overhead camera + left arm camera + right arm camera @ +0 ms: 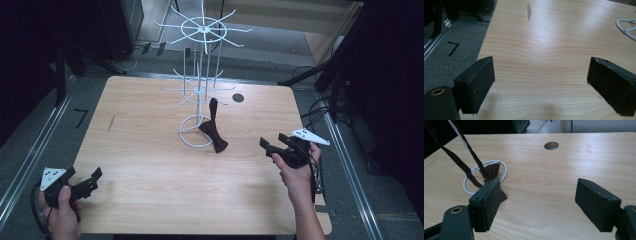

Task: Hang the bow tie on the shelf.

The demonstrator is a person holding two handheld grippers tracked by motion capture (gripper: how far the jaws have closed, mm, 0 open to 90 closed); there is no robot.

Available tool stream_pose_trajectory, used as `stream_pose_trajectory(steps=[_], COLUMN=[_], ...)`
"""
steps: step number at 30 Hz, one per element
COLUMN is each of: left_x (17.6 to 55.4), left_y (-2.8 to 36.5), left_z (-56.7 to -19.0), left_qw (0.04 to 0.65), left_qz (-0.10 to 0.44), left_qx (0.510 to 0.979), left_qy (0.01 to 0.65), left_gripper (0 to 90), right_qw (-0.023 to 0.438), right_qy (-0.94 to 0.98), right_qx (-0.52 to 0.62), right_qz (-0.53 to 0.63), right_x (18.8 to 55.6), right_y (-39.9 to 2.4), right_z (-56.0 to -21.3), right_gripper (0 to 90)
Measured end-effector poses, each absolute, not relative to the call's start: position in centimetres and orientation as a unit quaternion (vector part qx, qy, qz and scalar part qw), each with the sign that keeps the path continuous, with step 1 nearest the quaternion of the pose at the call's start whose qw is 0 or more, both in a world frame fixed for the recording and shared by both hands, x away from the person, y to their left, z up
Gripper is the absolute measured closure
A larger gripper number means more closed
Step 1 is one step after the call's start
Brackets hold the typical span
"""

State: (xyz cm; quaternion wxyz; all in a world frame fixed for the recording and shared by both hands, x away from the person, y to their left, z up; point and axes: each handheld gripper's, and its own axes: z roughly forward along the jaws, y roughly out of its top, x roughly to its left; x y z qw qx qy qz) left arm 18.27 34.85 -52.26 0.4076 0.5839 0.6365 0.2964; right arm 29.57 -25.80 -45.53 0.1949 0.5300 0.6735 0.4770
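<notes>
Hanging off the rack (200, 75) at table (150, 165) 12 o'clock, bow tie (214, 134) looks placed w/ nothing obviously left; L gripper (90, 182) & R gripper (272, 145) both wide open, empty.

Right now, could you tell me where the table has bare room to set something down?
The table is bare along its whole near half between the left gripper and the right gripper, and down its left side. It is crowded only mid-back, where the wire rack stands with the bow tie hanging onto its base ring.
</notes>
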Motion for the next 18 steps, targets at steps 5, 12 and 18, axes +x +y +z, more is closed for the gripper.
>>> stream_pose_trajectory(steps=[5,12,18], left_x=[18.3,18.3,18.3], left_y=[34.8,34.9,34.8], left_z=[-52.3,-52.3,-52.3], left_qw=[0.408,0.408,0.408], left_qz=[0.296,0.297,0.297], left_qx=[0.584,0.584,0.583], left_qy=[0.636,0.636,0.636], left_gripper=[8.3,8.3,8.3], right_qw=[0.197,0.201,0.203], right_qy=[0.668,0.661,0.653], right_qx=[0.540,0.552,0.563], right_qz=[0.471,0.466,0.464], right_x=[29.1,28.3,27.6], right_y=[-26.9,-28.4,-29.8], right_z=[-46.1,-46.8,-47.5], right_gripper=[21.2,21.4,21.3])
